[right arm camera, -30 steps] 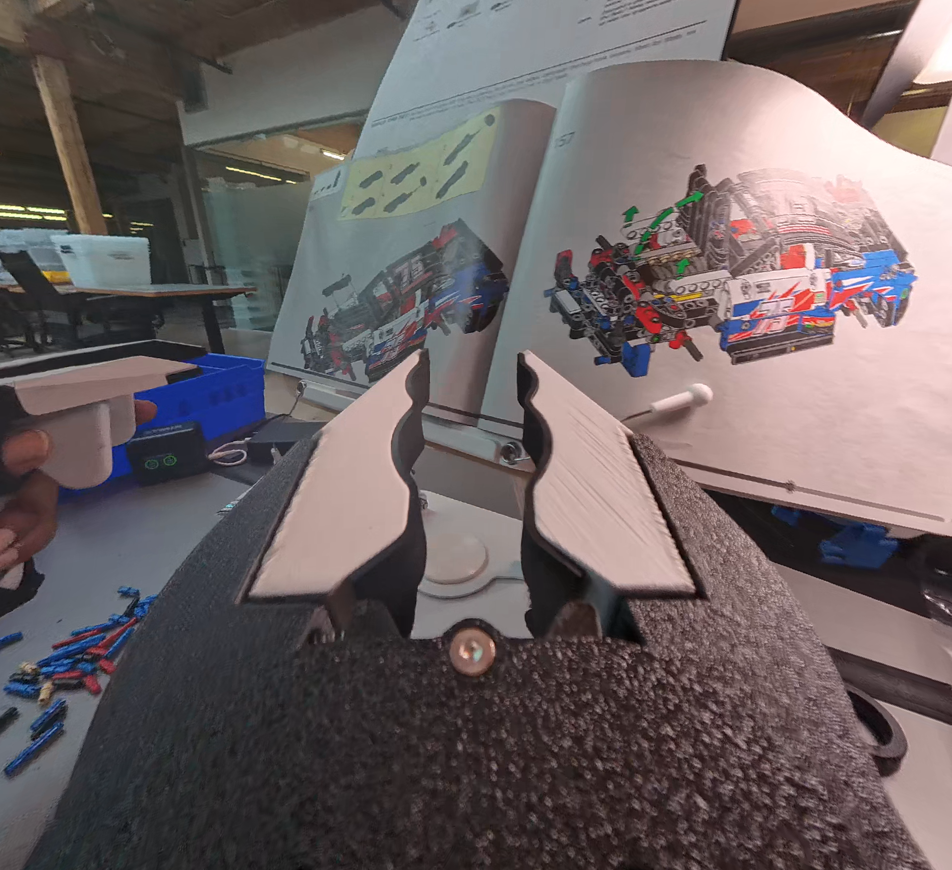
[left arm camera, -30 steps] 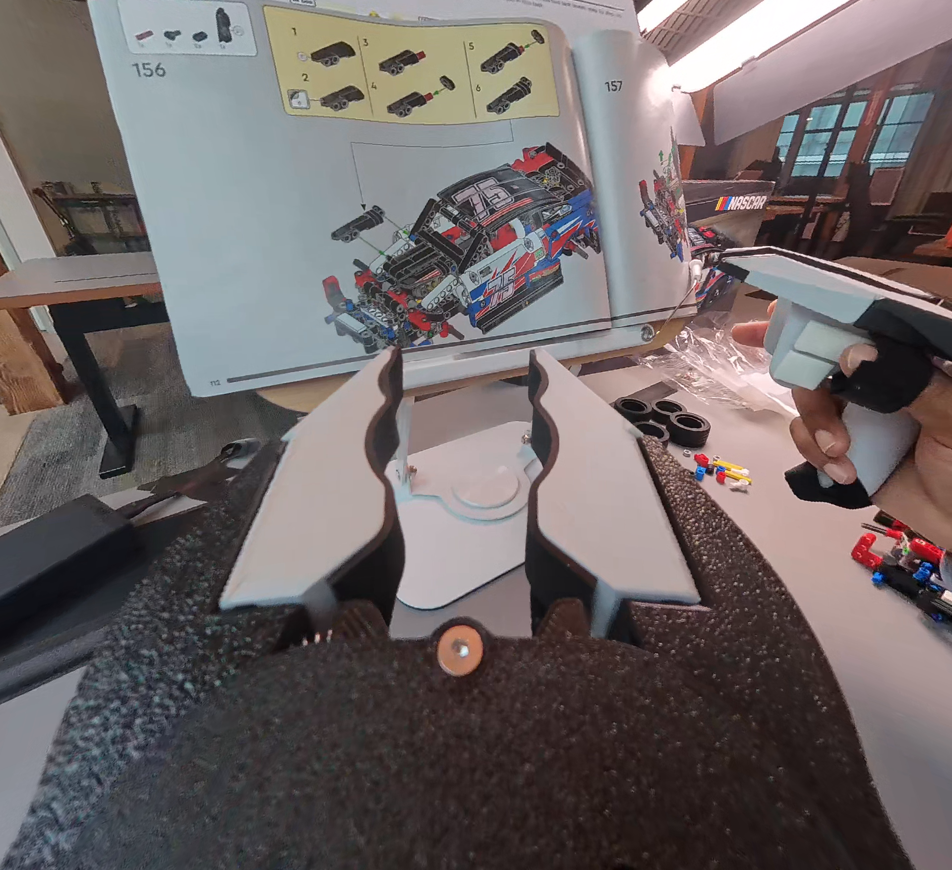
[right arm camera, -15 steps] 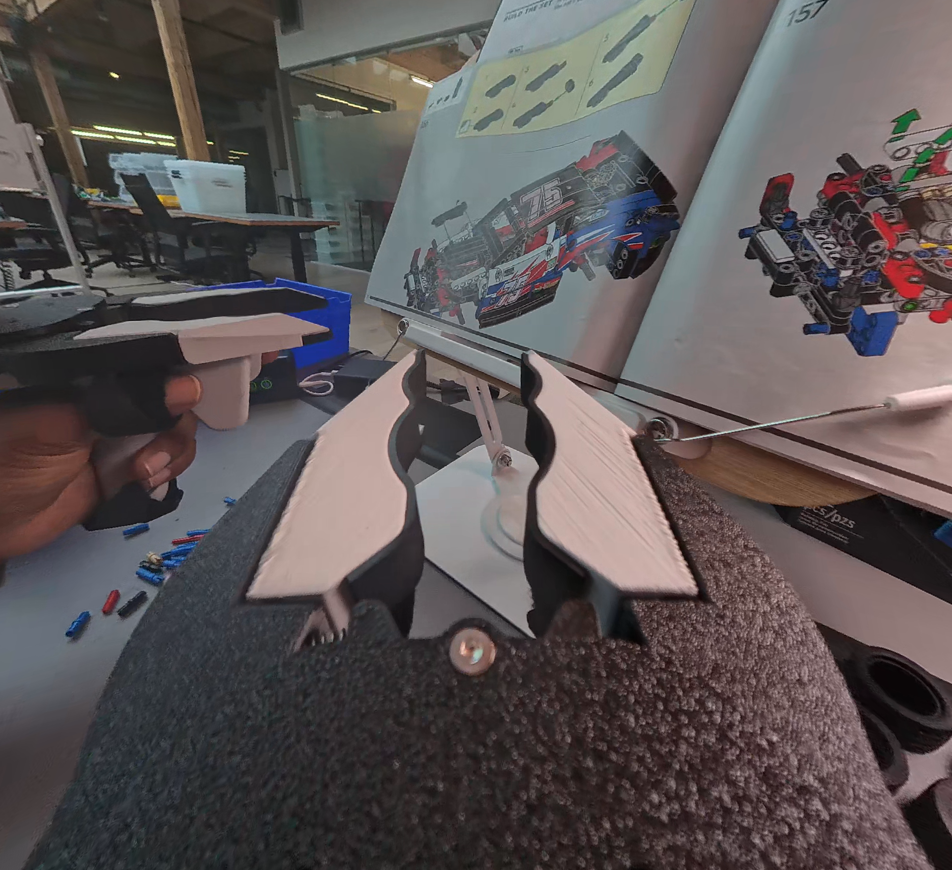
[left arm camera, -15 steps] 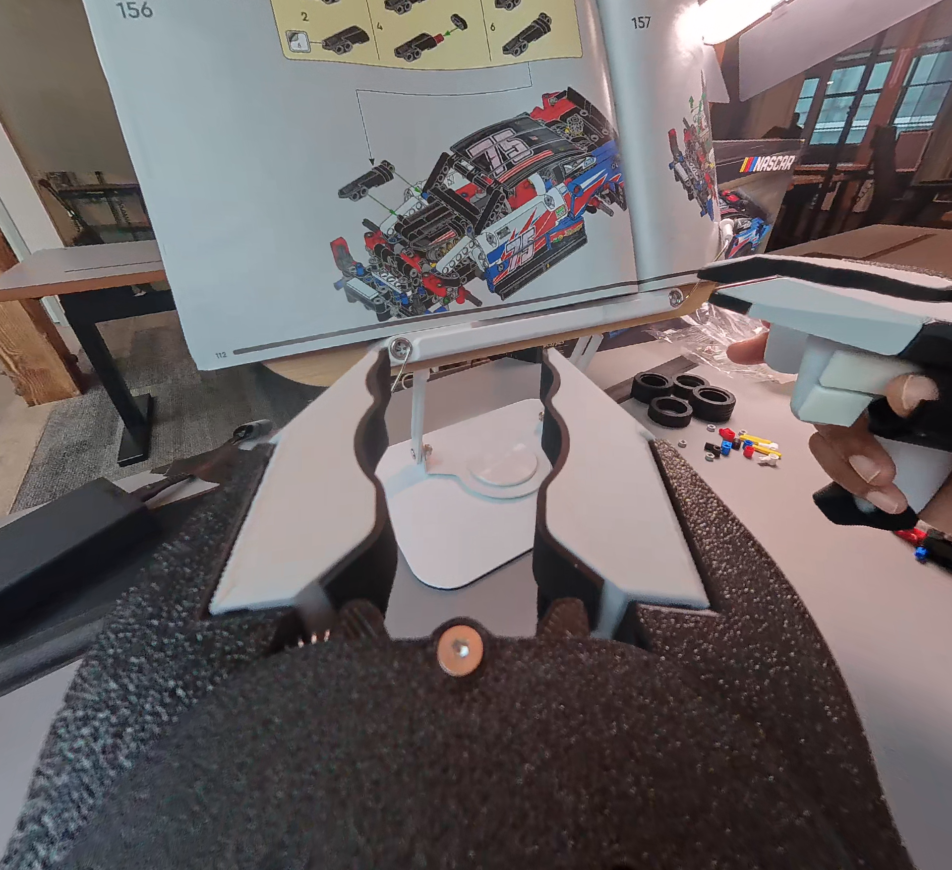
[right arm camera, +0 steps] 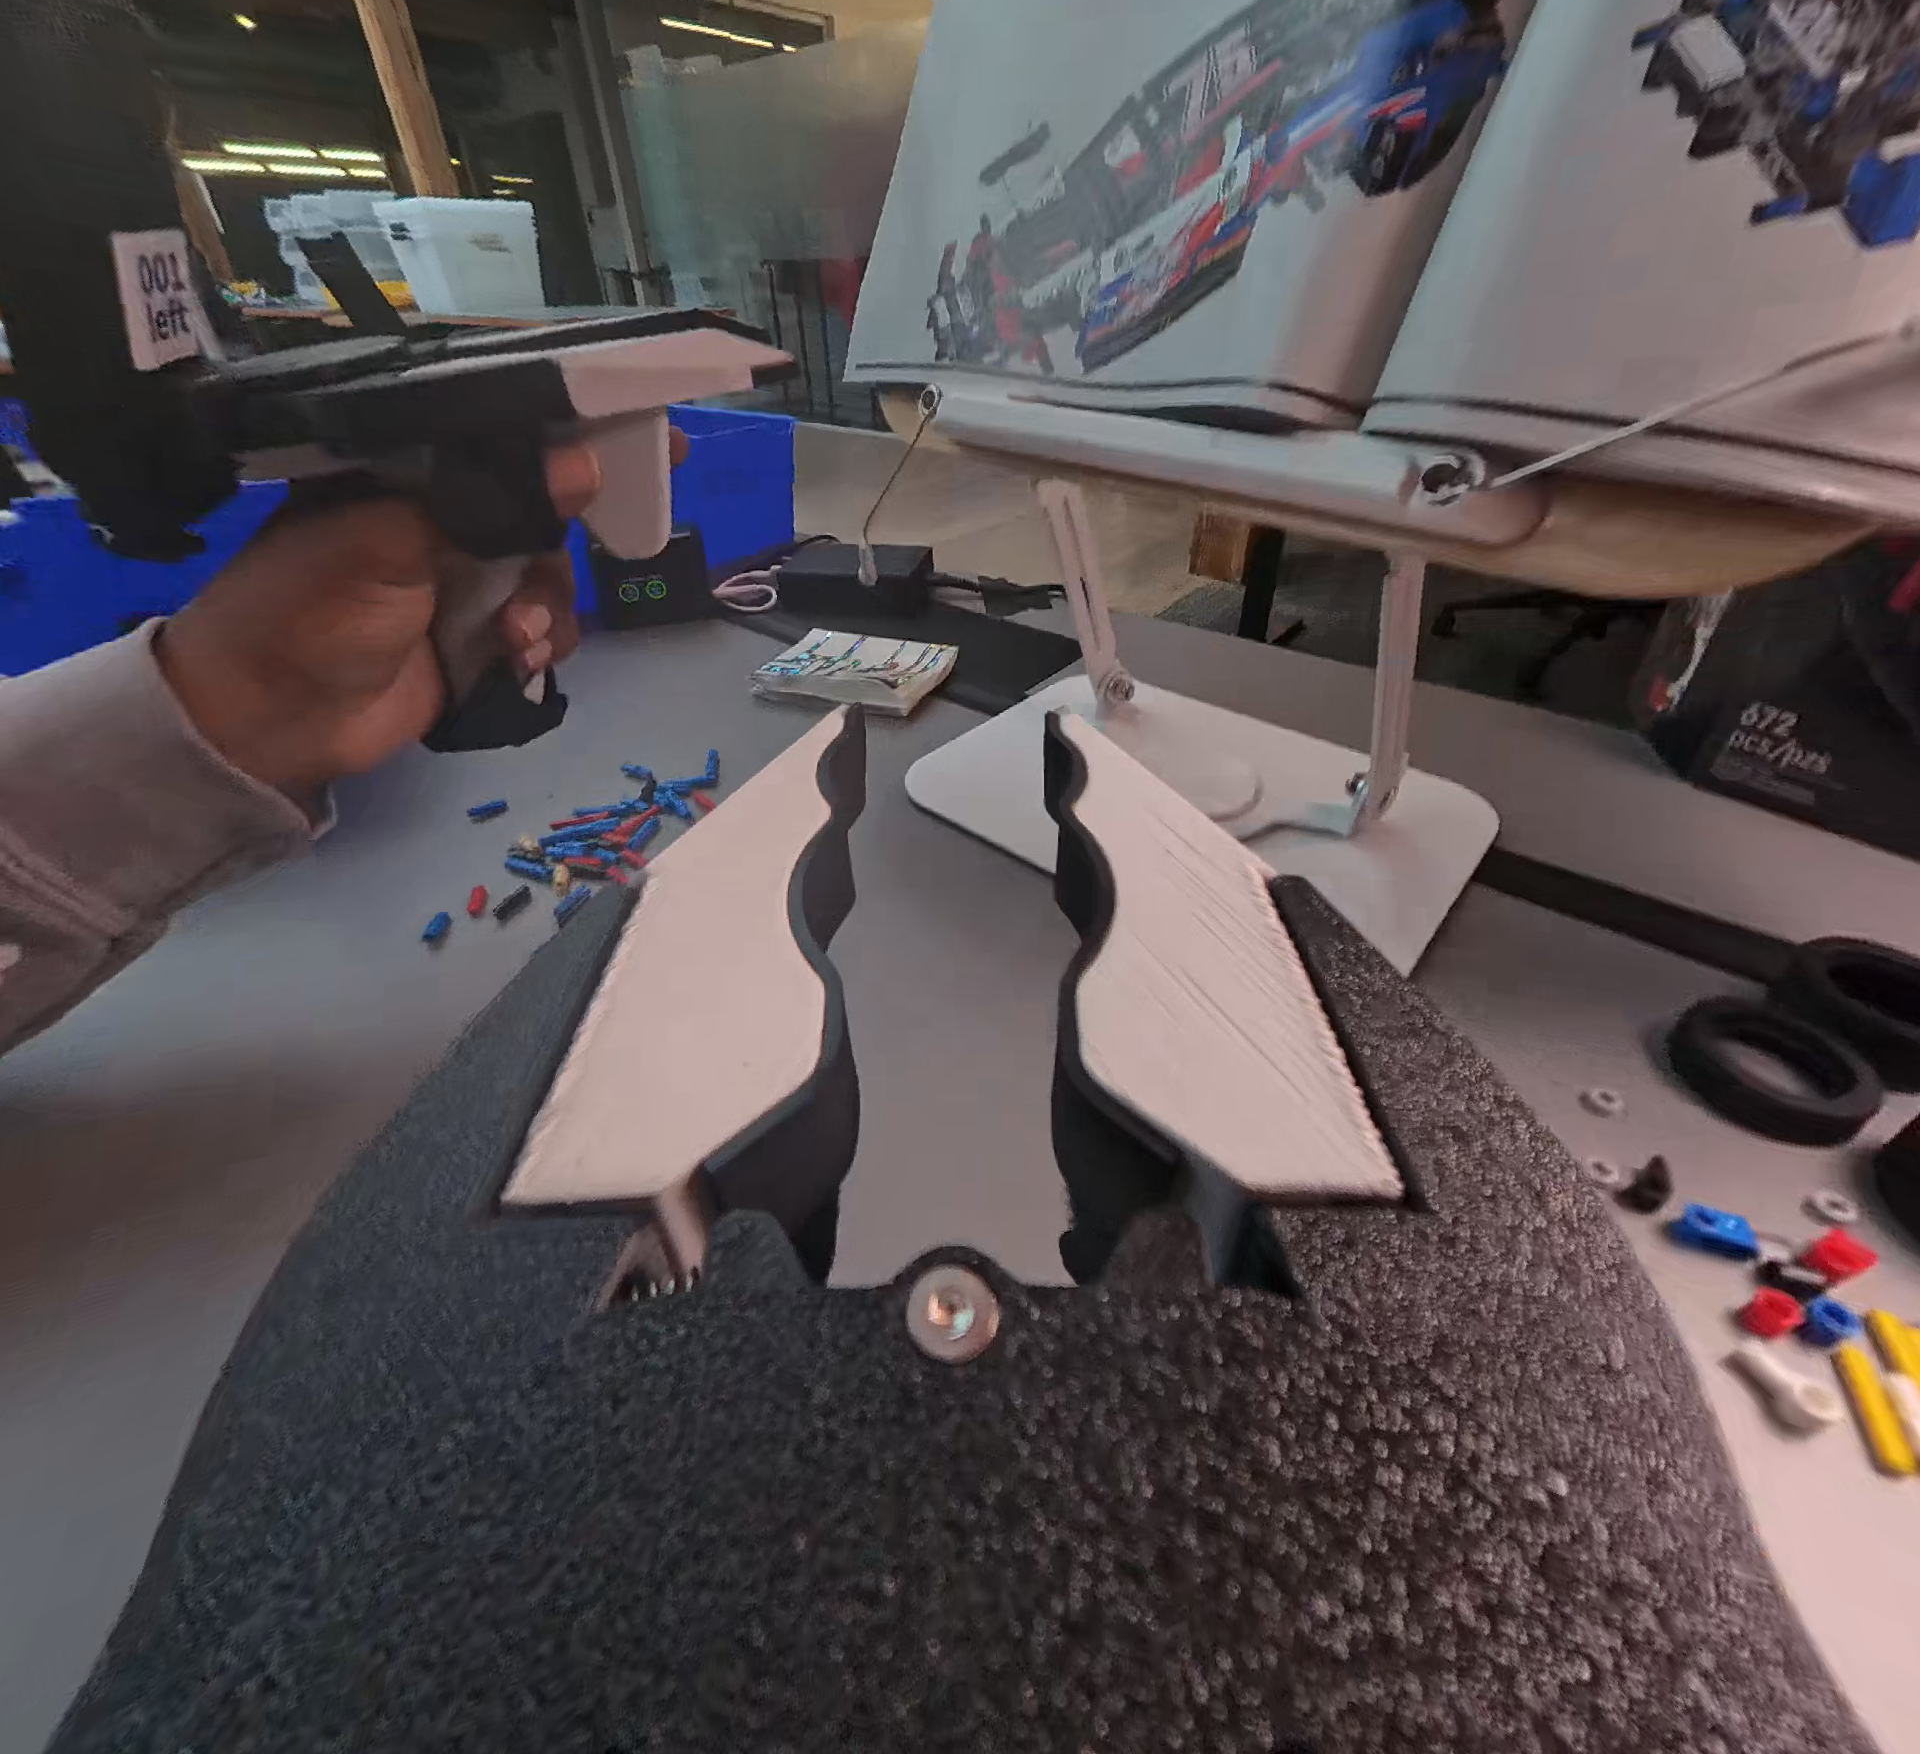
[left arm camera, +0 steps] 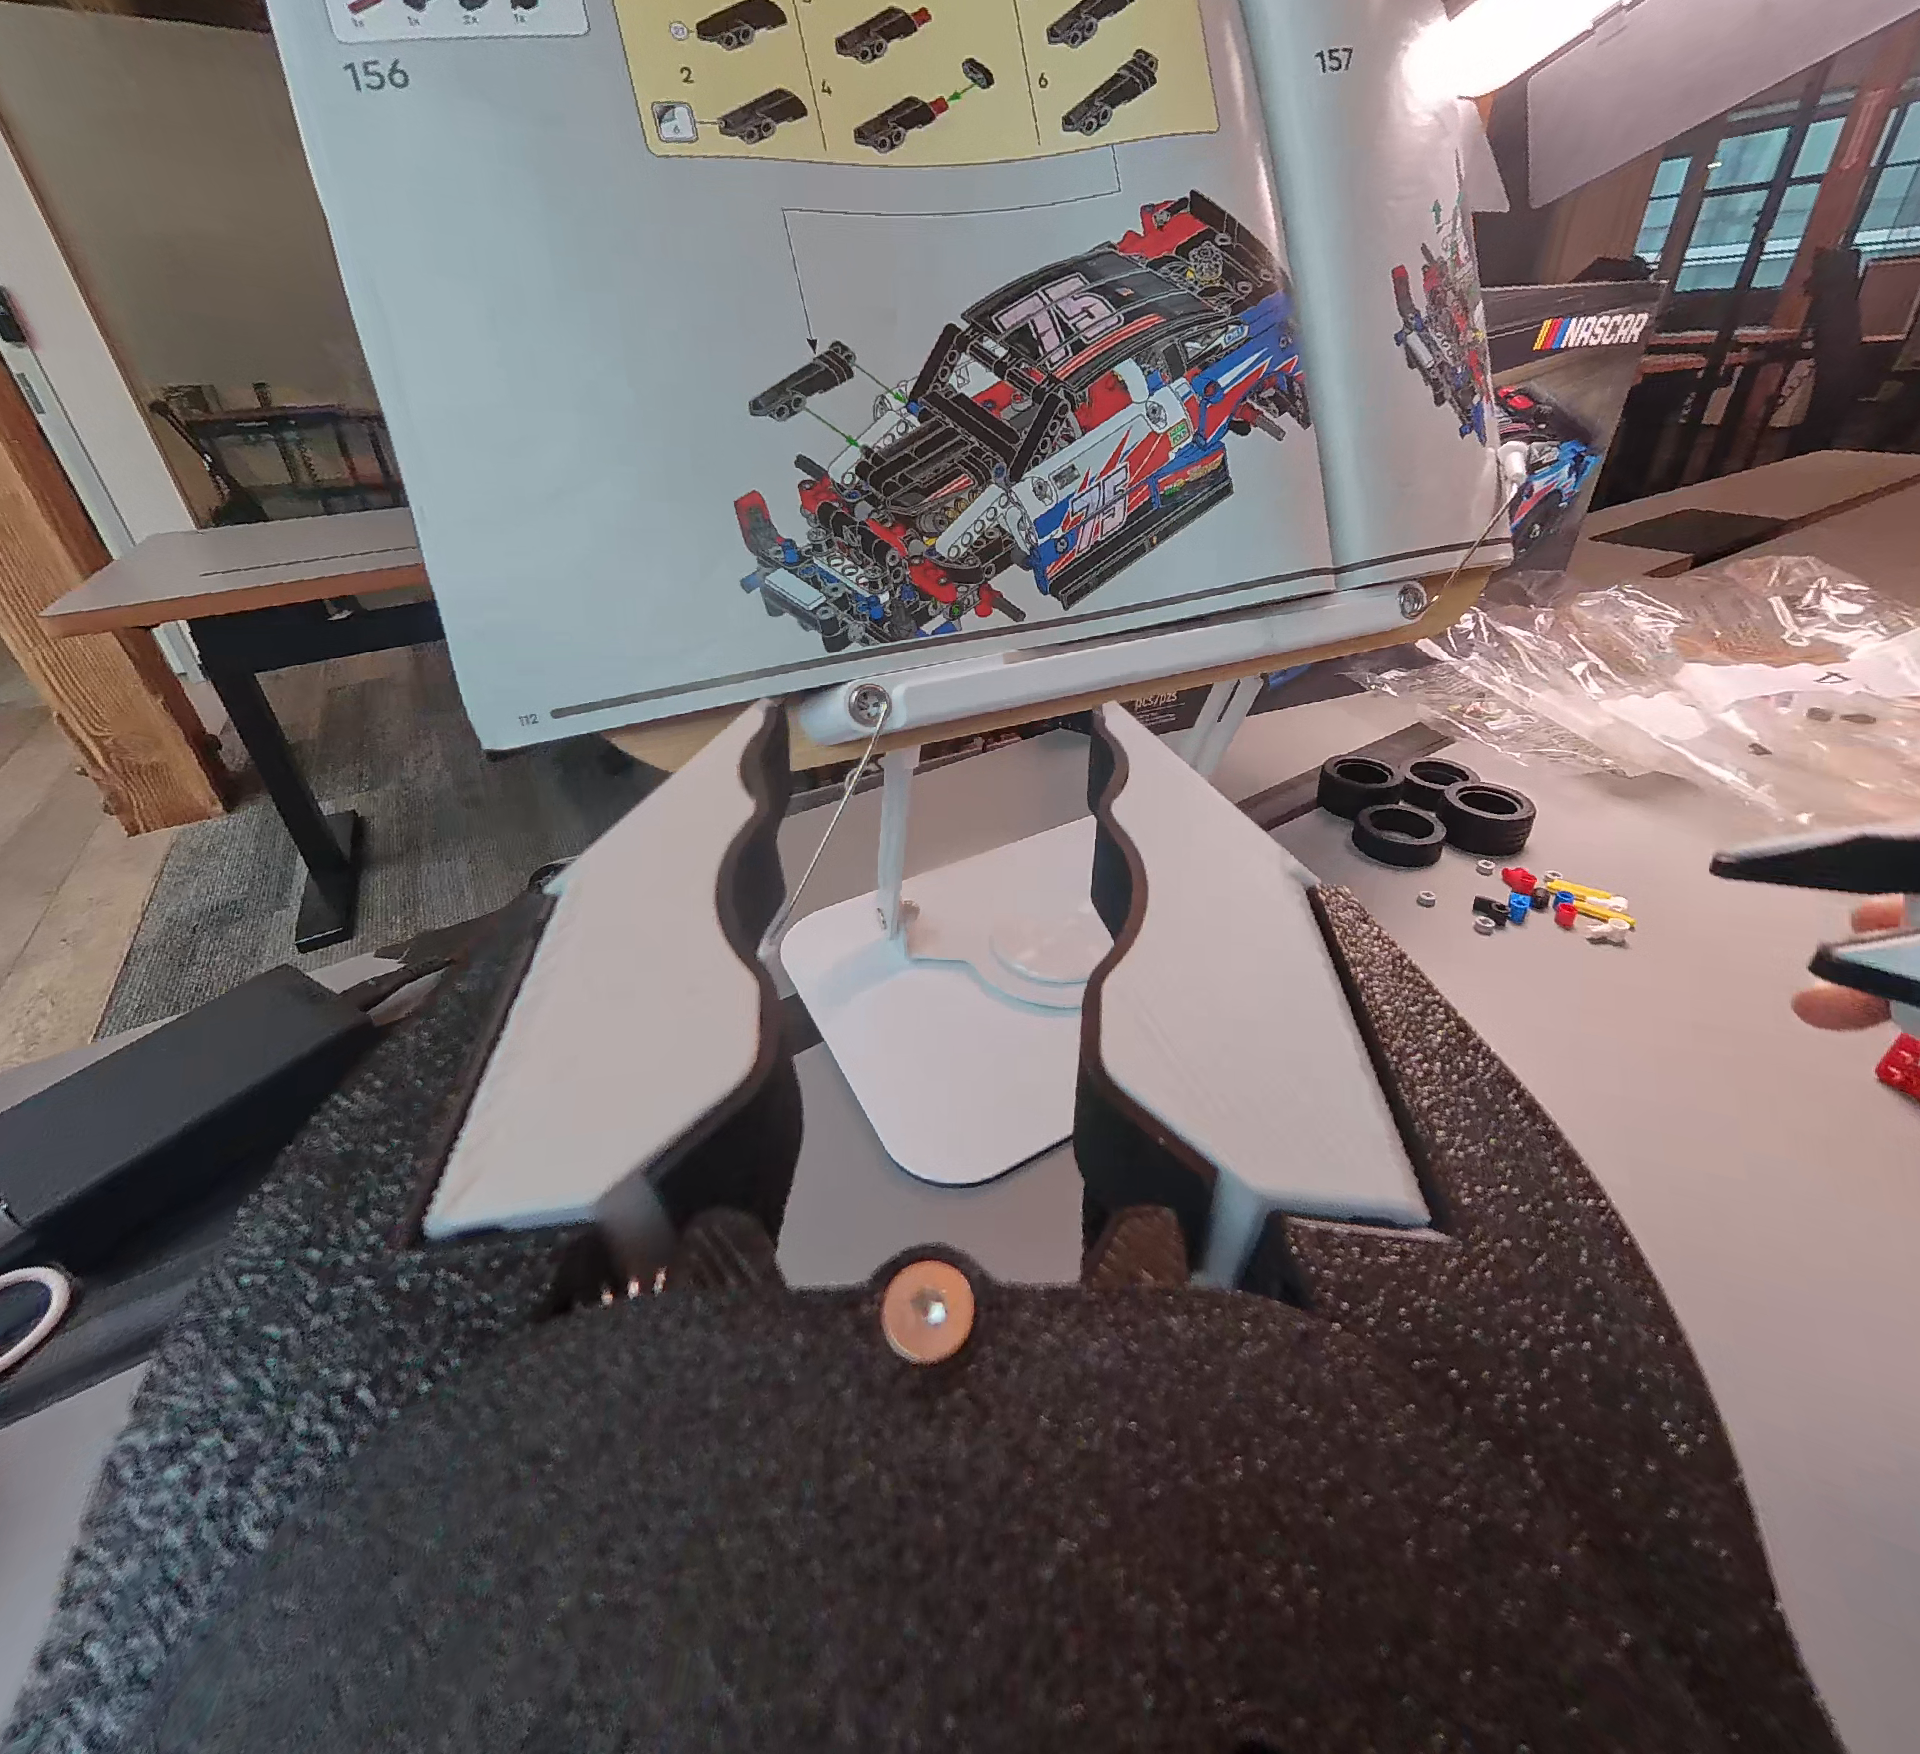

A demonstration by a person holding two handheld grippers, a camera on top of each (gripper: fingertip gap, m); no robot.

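Observation:
My left gripper point(left arm camera: 935, 728) is open and empty, held above the grey table and pointing at the white base point(left arm camera: 935, 1060) of a book stand. The stand holds an open instruction booklet point(left arm camera: 831, 302) showing a race-car model. My right gripper point(right arm camera: 954, 728) is open and empty, just short of the same stand base point(right arm camera: 1434, 831), with the booklet point(right arm camera: 1195, 94) above it. The left gripper point(right arm camera: 748, 354), held by a hand, shows at the left of the right wrist view. The right gripper's tips point(left arm camera: 1829, 915) show at the right edge of the left wrist view.
Black tyres point(left arm camera: 1423, 800) point(right arm camera: 1777, 1070) and small coloured pieces point(left arm camera: 1548, 909) point(right arm camera: 1808, 1289) lie right of the stand. A pile of blue and red pins point(right arm camera: 592, 847) lies on the left. A folded sheet point(right arm camera: 862, 670), blue bin point(right arm camera: 727, 478), black box point(right arm camera: 1787, 738) and clear bags point(left arm camera: 1683, 665) sit behind.
My right gripper has tilted down from the booklet toward the table and the stand base. It has slid toward the right edge of the left wrist view. My left gripper has drawn back slightly.

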